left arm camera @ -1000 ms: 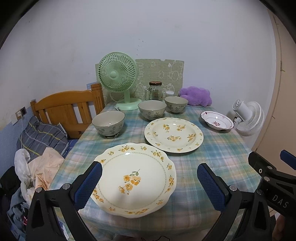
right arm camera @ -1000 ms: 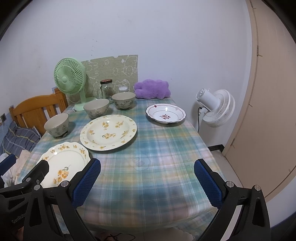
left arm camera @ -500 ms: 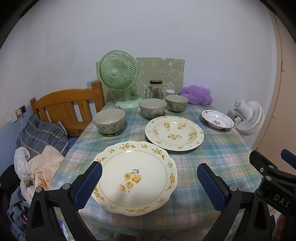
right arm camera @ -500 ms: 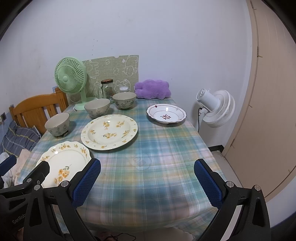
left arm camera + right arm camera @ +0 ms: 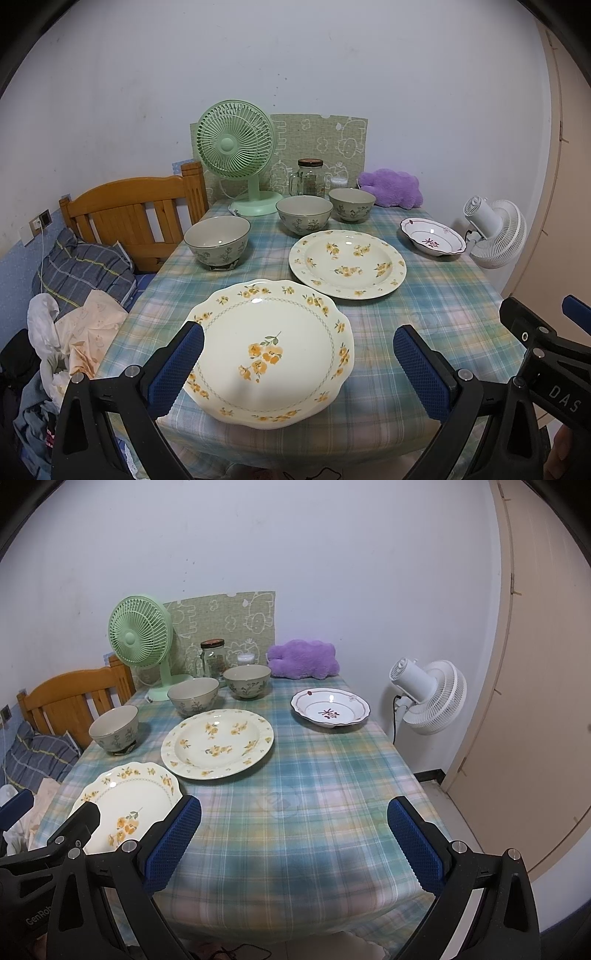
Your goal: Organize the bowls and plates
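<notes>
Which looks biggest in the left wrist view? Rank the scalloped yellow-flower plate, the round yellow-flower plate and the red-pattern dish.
1. Scalloped yellow-flower plate, though it lies nearest the camera, so its lead is unsure.
2. Round yellow-flower plate.
3. Red-pattern dish, farthest away.

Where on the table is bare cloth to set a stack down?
Bare: near right plaid cloth, between round yellow-flowered plate, red-patterned white dish and table edge. Crowded: left side, with scalloped plate and three bowls.

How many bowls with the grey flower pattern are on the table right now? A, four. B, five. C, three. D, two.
C: three grey-patterned bowls stand apart on the cloth, the near left bowl, the middle bowl and the far bowl.
</notes>
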Demonstrator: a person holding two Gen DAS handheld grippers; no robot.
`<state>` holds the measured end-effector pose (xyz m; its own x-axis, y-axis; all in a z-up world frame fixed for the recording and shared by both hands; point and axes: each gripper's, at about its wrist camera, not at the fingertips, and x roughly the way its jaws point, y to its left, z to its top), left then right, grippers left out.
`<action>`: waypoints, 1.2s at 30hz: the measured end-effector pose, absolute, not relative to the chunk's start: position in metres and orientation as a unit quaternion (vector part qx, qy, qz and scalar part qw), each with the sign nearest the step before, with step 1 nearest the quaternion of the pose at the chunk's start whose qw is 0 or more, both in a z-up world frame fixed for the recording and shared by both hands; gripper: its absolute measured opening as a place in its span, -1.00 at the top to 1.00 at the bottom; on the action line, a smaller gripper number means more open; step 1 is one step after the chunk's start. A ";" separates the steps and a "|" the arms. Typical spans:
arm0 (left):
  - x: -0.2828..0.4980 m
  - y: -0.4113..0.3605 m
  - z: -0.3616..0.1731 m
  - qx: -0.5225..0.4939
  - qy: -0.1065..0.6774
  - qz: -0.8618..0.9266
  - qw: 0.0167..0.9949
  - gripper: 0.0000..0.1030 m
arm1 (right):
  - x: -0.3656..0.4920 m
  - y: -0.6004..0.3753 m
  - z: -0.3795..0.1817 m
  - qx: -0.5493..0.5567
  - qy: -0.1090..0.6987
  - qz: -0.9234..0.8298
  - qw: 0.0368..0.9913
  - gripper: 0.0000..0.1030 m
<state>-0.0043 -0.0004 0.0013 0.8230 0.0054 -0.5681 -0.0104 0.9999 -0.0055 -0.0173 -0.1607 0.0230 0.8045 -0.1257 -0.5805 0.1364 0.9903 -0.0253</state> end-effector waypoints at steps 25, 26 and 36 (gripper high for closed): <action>0.007 0.004 -0.002 0.000 0.310 0.001 0.951 -0.99 | -0.008 -0.156 0.023 0.013 0.315 -0.061 0.947 -0.92; 0.009 0.006 -0.003 0.003 0.312 0.003 0.950 -0.99 | -0.006 -0.154 0.023 0.011 0.316 -0.061 0.947 -0.89; 0.048 0.042 -0.006 0.008 0.337 0.002 0.942 -0.93 | 0.037 -0.118 0.015 0.009 0.341 -0.059 0.938 -0.86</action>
